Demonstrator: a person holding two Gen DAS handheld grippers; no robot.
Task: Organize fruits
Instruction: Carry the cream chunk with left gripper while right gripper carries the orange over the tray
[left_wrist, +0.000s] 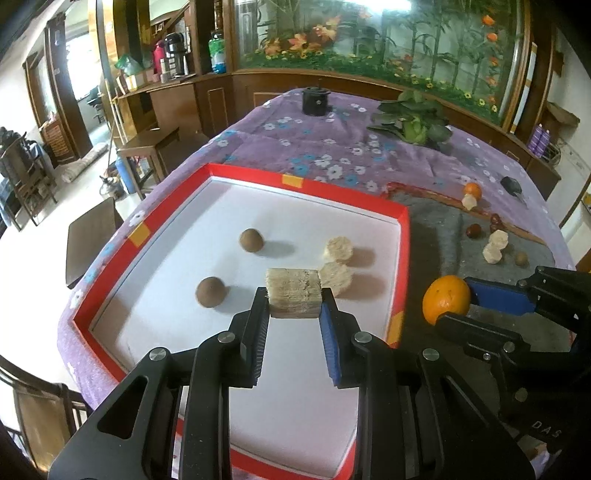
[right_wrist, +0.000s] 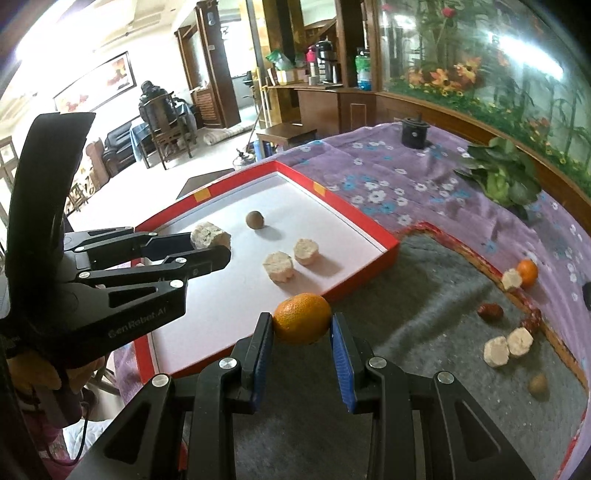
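Tray (left_wrist: 400, 236), red-rimmed with a white floor, sits on the purple flowered cloth (left_wrist: 332, 147); grey felt mat (right_wrist: 424, 295) lies just beside it on the right. Left gripper (left_wrist: 293, 295) pinches a pale, ridged cylindrical chunk (left_wrist: 293, 295) across its flat ends, hanging over the tray floor near centre. Already down in there: two pale chunks (left_wrist: 338, 249) at about 1 o'clock from the held one, one close beside it, and two brown round fruits (left_wrist: 251, 240) at 9 to 11 o'clock. Right gripper (right_wrist: 302, 325) is clamped on an orange (right_wrist: 302, 323), which sits over the mat at the tray's near right rim, not yet inside. More fruit waits on the mat at 3 o'clock in the right wrist view: two pale chunks (right_wrist: 508, 347), dark red pieces (right_wrist: 489, 311), a small brown one (right_wrist: 537, 384), and a second orange (right_wrist: 527, 272) touching another chunk at the mat's far edge. Judgement: step in hand is placing both loads by kind. Best to lower the chunk at its fellows' side, clear of the brown fruits, and part the fingers only once it rests, since a round-sided piece may roll. The orange wants lifting over the rim, then an open patch of its own; it will roll freely, so release low and gently. Keep the two grippers apart to avoid a knock.
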